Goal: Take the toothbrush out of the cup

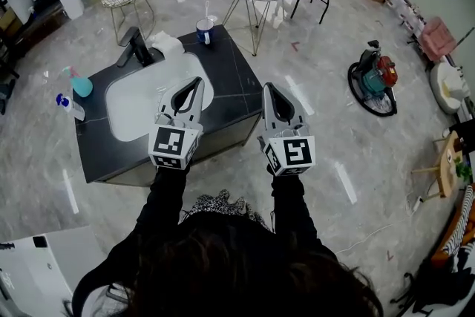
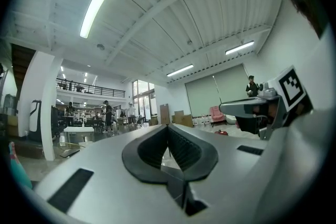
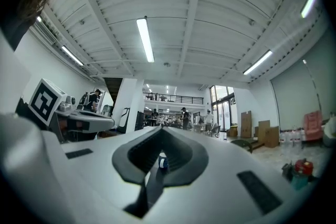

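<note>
Beyond the sink point(image 1: 137, 106), at the far edge of our desk point(image 1: 236, 74), the cup point(image 1: 205, 32) held the toothbrush point(image 1: 207, 10) upright, straight ahead of our left hand-held gripper point(image 1: 197, 82), the nearer; it and the right hand-held gripper point(image 1: 268, 87) were pressed together, empty.

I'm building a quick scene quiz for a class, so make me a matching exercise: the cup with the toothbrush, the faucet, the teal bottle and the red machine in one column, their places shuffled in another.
1. dark blue cup holding a white toothbrush
2. black metal faucet
3. teal round plastic bottle
4. red and teal floor machine

A. on the floor, right of the black stone counter
B. counter's left end
C. far rim of the white oval basin
D. counter's far edge, near its right corner

Pairs: 1-D, 2-C, 3-B, 4-A.
</note>
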Demonstrator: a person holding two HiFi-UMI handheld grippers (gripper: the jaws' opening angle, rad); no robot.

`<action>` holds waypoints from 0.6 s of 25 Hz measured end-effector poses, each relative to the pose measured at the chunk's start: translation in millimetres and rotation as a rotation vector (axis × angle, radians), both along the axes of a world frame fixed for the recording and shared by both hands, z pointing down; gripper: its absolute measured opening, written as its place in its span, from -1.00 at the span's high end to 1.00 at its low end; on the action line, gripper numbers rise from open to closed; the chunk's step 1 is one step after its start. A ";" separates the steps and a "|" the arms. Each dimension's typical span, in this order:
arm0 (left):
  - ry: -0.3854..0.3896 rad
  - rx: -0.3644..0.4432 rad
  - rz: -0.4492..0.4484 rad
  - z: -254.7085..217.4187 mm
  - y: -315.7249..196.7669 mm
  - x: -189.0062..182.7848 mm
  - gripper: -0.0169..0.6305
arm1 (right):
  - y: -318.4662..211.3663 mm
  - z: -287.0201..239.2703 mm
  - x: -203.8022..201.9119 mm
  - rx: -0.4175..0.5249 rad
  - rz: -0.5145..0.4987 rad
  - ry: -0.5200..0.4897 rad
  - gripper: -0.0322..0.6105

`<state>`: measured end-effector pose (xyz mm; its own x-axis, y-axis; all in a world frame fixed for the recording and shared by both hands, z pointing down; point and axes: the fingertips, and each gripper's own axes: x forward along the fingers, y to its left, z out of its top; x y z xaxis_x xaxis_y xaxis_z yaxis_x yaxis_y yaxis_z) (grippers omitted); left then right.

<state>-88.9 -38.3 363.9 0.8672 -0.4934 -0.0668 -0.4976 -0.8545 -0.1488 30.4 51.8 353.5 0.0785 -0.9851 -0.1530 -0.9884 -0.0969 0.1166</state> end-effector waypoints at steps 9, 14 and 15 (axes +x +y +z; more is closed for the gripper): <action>-0.012 -0.006 -0.001 7.3 -31.3 36.9 0.92 | -35.9 11.4 23.6 -0.030 -0.050 0.009 0.89; 0.001 -0.011 0.022 7.9 -66.7 70.8 0.92 | -72.5 12.1 47.4 -0.039 -0.056 0.020 0.89; 0.005 -0.011 0.026 7.0 -74.7 76.7 0.92 | -80.6 12.2 52.7 -0.042 -0.055 0.022 0.89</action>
<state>-12.2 -113.0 370.9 0.8796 -0.4712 -0.0657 -0.4757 -0.8689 -0.1371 83.1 -28.9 365.7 0.0209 -0.9934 -0.1124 -0.9893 -0.0368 0.1412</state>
